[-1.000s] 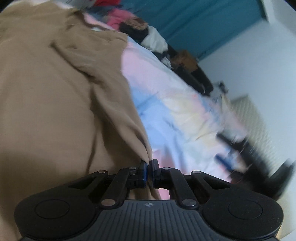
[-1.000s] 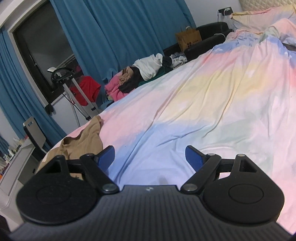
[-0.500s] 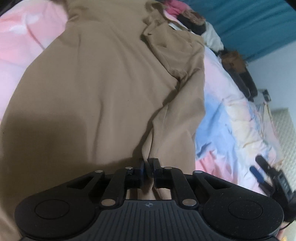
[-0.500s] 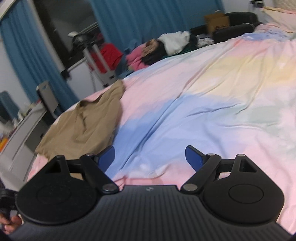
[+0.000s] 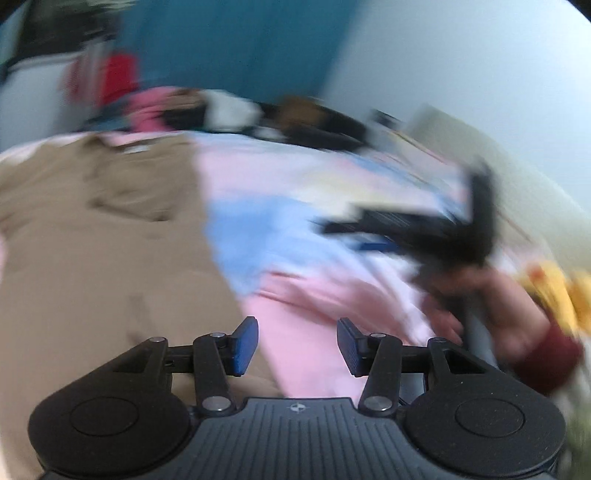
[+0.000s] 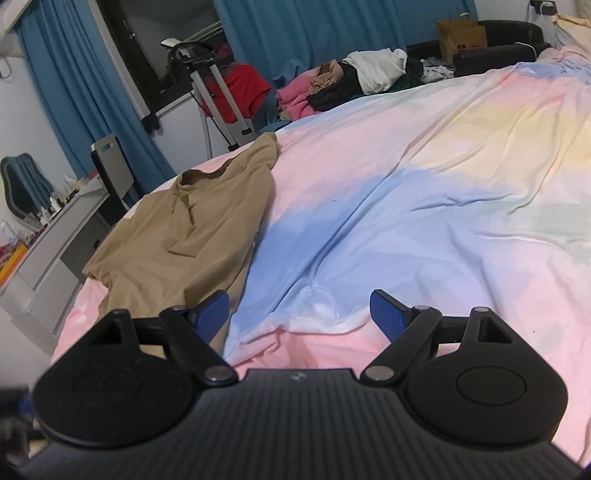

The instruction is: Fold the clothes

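Note:
A tan polo shirt (image 6: 177,236) lies spread at the left edge of the bed, collar toward the far side; in the blurred left wrist view the tan polo shirt (image 5: 92,258) fills the left half. My left gripper (image 5: 297,345) hovers over the shirt's right edge with its jaws opening and nothing between them. My right gripper (image 6: 299,314) stands open over the pastel bedsheet (image 6: 424,184), its left fingertip (image 6: 212,312) just past the shirt's near hem. A hand holding the right gripper (image 5: 424,229) shows at the right of the left wrist view.
A pile of clothes (image 6: 351,81) sits at the bed's far edge before blue curtains (image 6: 332,29). A garment steamer stand (image 6: 210,92) with a red garment, a grey chair (image 6: 110,166) and a white desk (image 6: 44,240) stand left of the bed.
My left gripper has let go of the tan shirt's edge, opened, and swung up and to the right. The right gripper's view turned left, bringing more of the shirt into sight.

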{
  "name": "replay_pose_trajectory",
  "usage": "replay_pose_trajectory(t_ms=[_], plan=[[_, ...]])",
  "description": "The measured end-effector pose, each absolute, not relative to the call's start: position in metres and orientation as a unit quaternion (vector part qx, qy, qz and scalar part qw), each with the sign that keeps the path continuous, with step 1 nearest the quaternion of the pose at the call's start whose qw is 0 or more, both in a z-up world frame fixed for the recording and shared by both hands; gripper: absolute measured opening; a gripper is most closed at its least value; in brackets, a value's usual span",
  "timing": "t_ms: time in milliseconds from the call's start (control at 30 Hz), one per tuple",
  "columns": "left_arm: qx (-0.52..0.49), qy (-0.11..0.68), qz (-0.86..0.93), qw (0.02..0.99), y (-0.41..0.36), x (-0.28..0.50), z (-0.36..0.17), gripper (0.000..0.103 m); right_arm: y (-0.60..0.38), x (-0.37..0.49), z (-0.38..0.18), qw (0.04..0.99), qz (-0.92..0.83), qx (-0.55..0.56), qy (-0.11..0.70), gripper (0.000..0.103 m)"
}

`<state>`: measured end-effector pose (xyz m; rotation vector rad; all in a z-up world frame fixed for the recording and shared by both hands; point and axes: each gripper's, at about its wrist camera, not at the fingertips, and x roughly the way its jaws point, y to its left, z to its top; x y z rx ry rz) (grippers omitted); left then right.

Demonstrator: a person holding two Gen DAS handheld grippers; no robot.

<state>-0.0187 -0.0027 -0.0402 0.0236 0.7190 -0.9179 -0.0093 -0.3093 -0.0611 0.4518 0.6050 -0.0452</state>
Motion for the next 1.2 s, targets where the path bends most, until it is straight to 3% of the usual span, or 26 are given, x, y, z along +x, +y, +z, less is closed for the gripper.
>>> replay_pose_trajectory(t_ms=[267,500,600,667,733,800,900,967,1000,1033,1200], plan=[[0.180,0.396,-0.424,0.795,-0.064,-0.035,-0.094,0.044,-0.322,-0.018,-0.055,0.930,-0.037,0.244,0.274,0.084],[0.252,0.431,-0.349,0.793,-0.069,-0.027,-0.116,0.046,-0.320,-0.016,-0.057,0.930,-0.032,0.239,0.278,0.084],[0.261,0.435,-0.351,0.787,-0.067,-0.027,-0.118,0.057,-0.321,-0.015,-0.058,0.928,-0.034,0.241,0.281,0.084],[0.285,0.428,-0.364,0.777,-0.071,-0.038,-0.121,0.072,-0.322,-0.015,-0.059,0.927,-0.033,0.243,0.283,0.084],[0.319,0.417,-0.366,0.768,-0.081,-0.045,-0.126,0.074,-0.321,-0.015,-0.060,0.927,-0.031,0.243,0.285,0.084],[0.330,0.415,-0.358,0.769,-0.083,-0.045,-0.129,0.071,-0.320,-0.014,-0.060,0.926,-0.029,0.243,0.286,0.084],[0.311,0.423,-0.344,0.778,-0.079,-0.038,-0.128,0.051,-0.318,-0.014,-0.061,0.926,-0.028,0.242,0.288,0.084],[0.281,0.429,-0.339,0.789,-0.071,-0.031,-0.124,0.021,-0.319,-0.014,-0.062,0.925,-0.028,0.244,0.289,0.084],[0.264,0.433,-0.341,0.791,-0.067,-0.029,-0.121,0.012,-0.320,-0.014,-0.062,0.925,-0.028,0.246,0.290,0.084],[0.251,0.433,-0.344,0.795,-0.063,-0.027,-0.118,0.008,-0.320,-0.014,-0.062,0.924,-0.029,0.247,0.290,0.084],[0.177,0.403,-0.383,0.812,-0.049,-0.029,-0.095,0.006,-0.320,-0.015,-0.062,0.925,-0.031,0.250,0.286,0.084]])
